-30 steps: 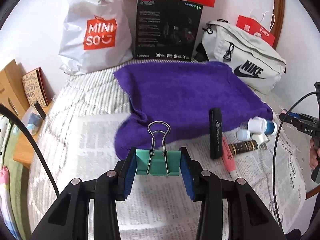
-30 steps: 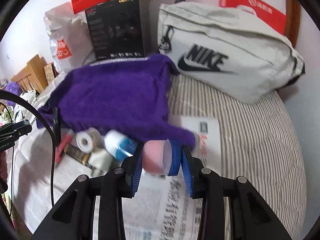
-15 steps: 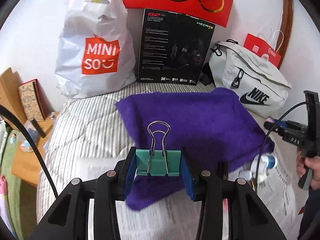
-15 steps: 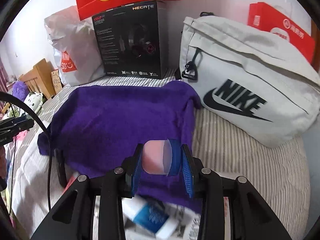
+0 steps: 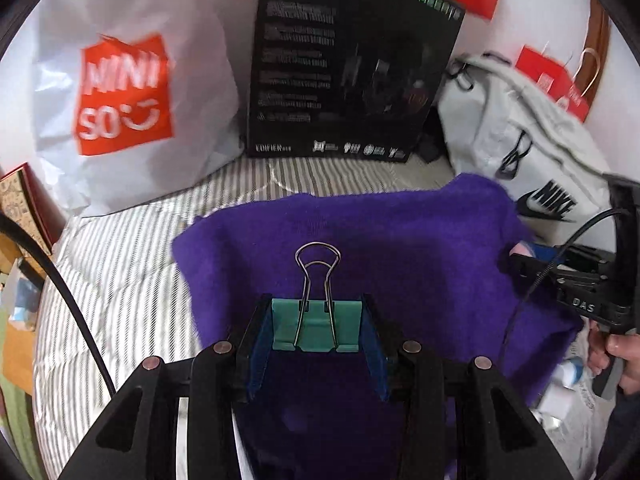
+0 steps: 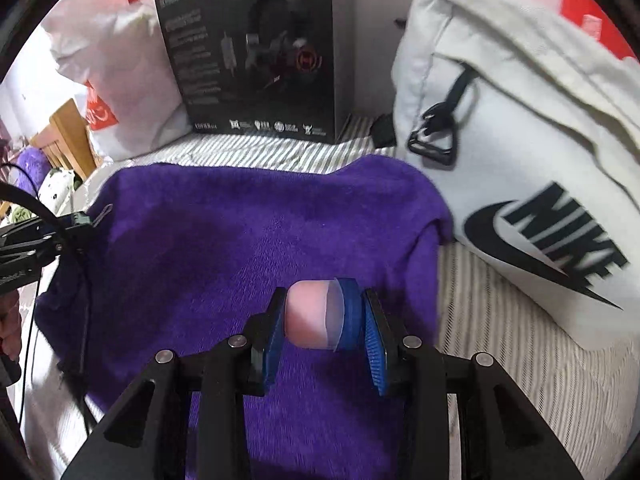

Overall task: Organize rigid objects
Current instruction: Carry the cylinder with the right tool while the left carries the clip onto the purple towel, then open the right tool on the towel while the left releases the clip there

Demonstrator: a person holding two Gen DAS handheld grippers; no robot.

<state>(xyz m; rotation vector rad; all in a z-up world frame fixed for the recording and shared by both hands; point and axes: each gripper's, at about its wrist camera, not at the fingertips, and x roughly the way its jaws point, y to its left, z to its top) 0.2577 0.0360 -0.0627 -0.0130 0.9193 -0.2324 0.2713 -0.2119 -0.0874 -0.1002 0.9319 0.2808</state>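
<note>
the left gripper (image 5: 317, 330) is closed on a teal clip (image 5: 316, 326), wire handles pointing forward, over the purple towel (image 5: 400, 248). the right gripper (image 6: 325, 314) pinches a pink and blue cap (image 6: 320, 314) sideways above the same towel. beyond stand a black box (image 6: 256, 48), a miniso bag (image 5: 124, 92) and a nike bag (image 6: 540, 168).

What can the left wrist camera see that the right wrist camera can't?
Only the left wrist view shows the green binder clip squeezed in the left gripper, and a book at the left edge. Only the right wrist view shows the pink and blue cap close up in the right gripper. Both show the purple towel, the black box, the white shopping bag and the white Nike bag.
</note>
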